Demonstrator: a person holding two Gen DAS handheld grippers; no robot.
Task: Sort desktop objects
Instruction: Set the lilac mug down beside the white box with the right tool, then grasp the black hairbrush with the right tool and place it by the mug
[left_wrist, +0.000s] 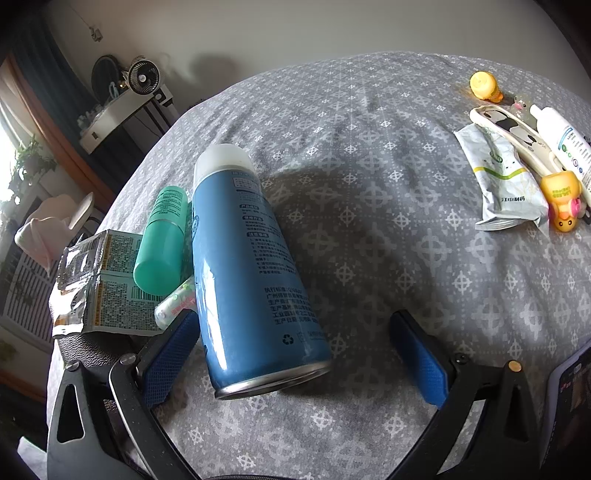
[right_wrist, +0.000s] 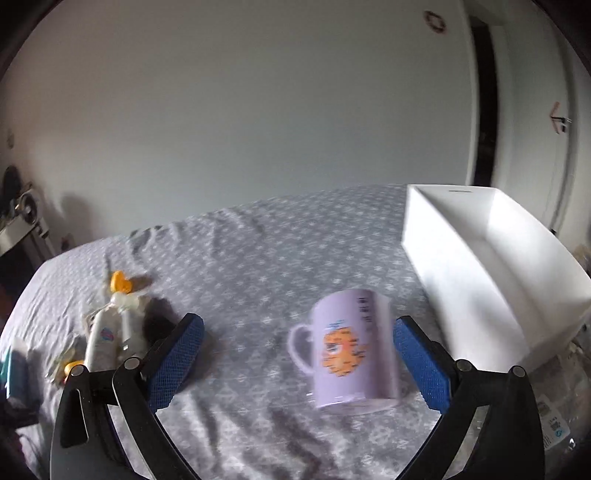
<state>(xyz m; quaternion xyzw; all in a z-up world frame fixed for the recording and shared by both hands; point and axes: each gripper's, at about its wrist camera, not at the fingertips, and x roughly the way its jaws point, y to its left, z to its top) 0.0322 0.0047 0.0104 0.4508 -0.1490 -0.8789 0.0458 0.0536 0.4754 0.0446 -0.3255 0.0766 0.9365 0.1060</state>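
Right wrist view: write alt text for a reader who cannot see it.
A lilac mug with an orange cartoon print stands on a grey patterned cloth, between the open blue fingers of the right gripper, close to the right one. A white bin sits to its right; bottles and yellow toys lie blurred at left.

On my left side the blue can (left_wrist: 255, 273) lies between the spread fingers, with a green bottle (left_wrist: 162, 240) and packets (left_wrist: 107, 280) crowding its left; bare cloth (left_wrist: 369, 229) opens rightward. On my right, the mug (right_wrist: 351, 347) stands near the white bin (right_wrist: 480, 266).
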